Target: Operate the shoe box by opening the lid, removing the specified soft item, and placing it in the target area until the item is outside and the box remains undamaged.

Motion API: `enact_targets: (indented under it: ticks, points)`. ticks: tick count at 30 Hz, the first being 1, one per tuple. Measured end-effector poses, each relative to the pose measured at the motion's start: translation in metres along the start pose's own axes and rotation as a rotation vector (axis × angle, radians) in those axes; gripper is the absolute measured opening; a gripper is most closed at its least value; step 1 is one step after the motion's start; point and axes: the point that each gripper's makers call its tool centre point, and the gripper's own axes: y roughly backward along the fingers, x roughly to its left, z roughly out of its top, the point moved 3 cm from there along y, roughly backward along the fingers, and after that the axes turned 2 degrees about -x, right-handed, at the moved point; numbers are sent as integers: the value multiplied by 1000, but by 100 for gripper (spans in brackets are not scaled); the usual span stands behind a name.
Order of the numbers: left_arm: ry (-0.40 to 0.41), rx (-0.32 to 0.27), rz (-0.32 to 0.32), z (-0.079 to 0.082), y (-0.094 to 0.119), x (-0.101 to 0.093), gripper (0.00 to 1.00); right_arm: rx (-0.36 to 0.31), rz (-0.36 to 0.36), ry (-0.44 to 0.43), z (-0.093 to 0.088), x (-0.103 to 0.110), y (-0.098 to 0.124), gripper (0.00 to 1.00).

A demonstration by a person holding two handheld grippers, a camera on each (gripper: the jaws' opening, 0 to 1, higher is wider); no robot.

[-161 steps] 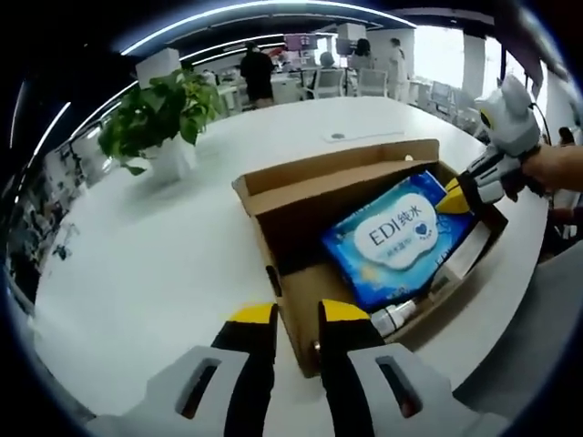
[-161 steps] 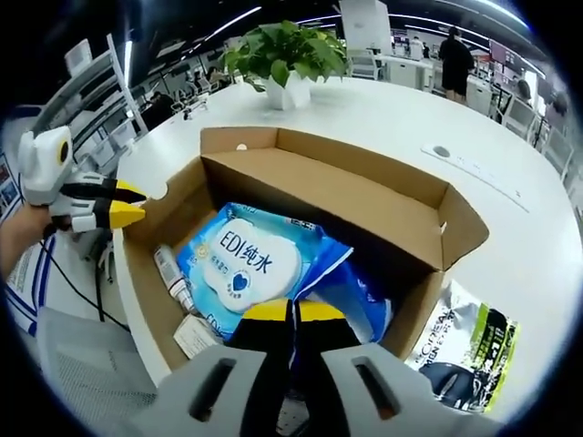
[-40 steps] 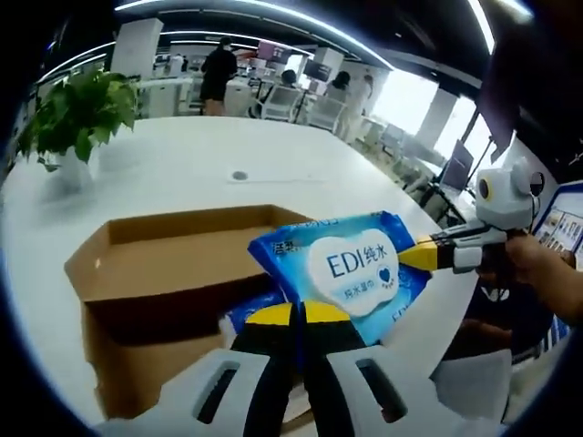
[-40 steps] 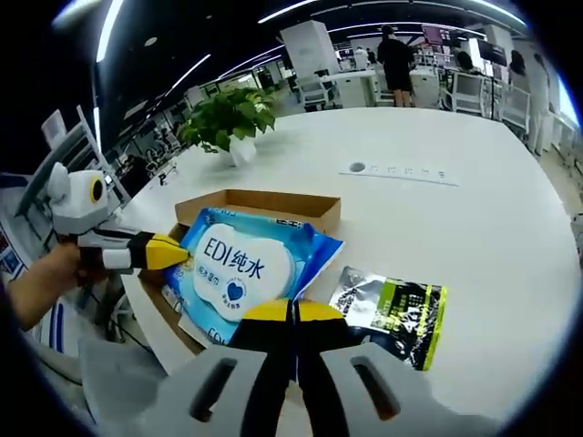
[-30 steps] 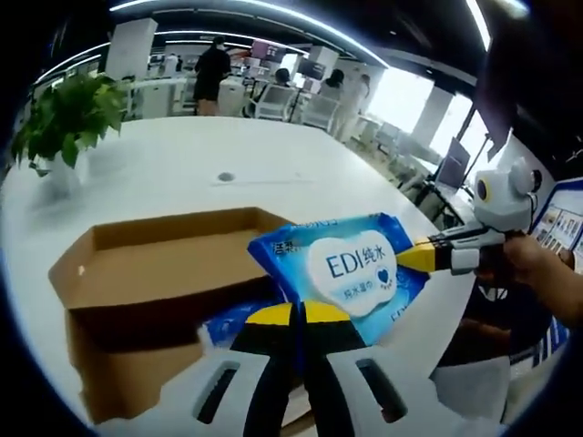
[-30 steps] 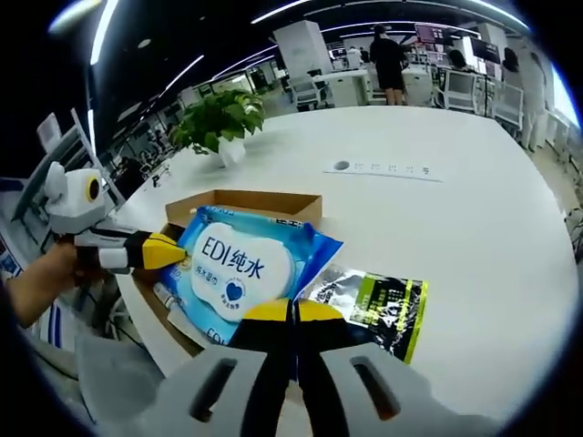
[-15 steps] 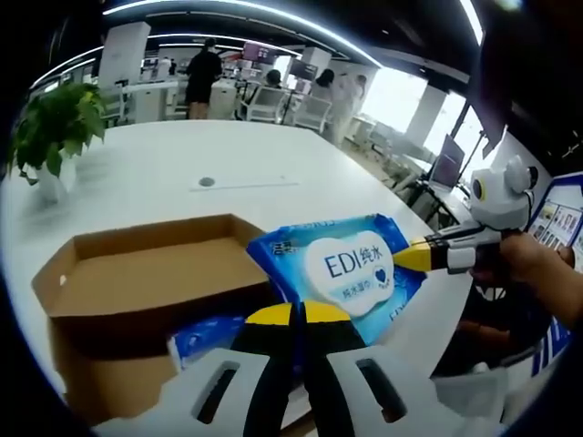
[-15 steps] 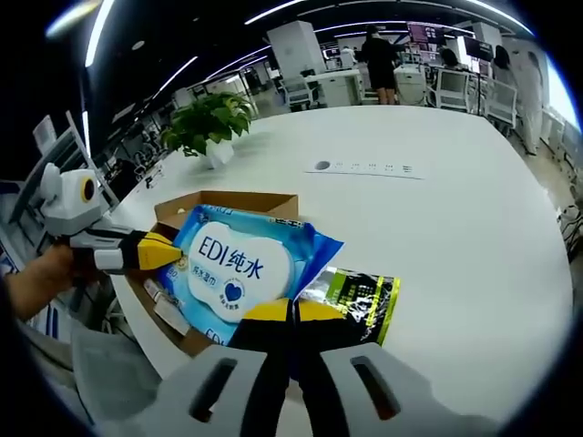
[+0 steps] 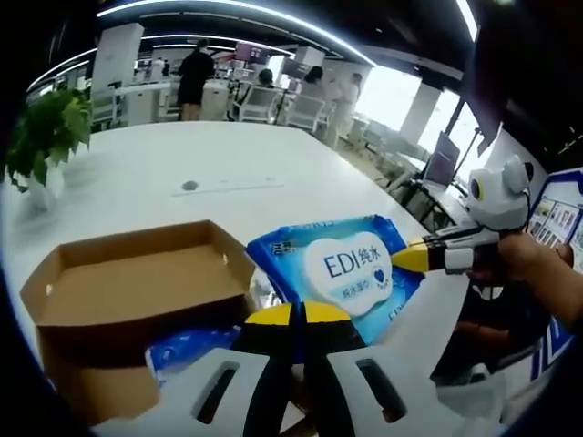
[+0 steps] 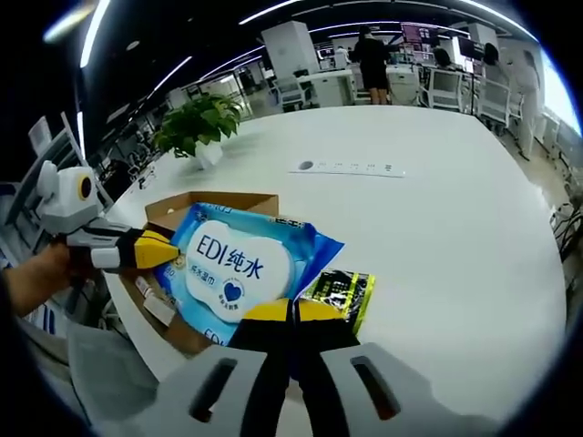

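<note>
- Above the white round table (image 10: 455, 218), both claws clamp one blue soft wipes pack (image 9: 351, 269): left claw (image 9: 293, 314), right claw (image 10: 291, 311).
- Open brown cardboard shoe box (image 9: 137, 282) sits beneath.

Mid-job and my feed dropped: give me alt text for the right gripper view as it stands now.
The right hand-held gripper, shut on the blue wet-wipes pack, holds it above the open cardboard box; the left hand-held gripper pinches the pack's opposite edge. A black-and-green pouch lies on the white table, with a potted plant behind.
</note>
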Motion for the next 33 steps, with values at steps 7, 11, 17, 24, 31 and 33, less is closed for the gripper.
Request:
enact_targets:
  ticks: [7,11,17,24,31,33]
  points:
    - [-16,11,-8,1,-12,-5,0,-1,-16,-10,-1,-11,1,0]
    - [-25,24,-11,1,-20,-5,0,4,-24,-18,-4,-18,-2,0]
    - [-51,63,-14,-4,-32,-6,0,23,-36,-21,-9,-27,-9,0]
    - [-119,123,-6,-12,-42,-3,0,56,-33,-10,-17,-34,-20,0]
    - [-214,185,0,-20,-52,-2,0,91,-35,6,-24,-41,-33,0]
    - [-208,199,-3,-22,-56,-1,0,100,-40,11,-26,-44,-36,0]
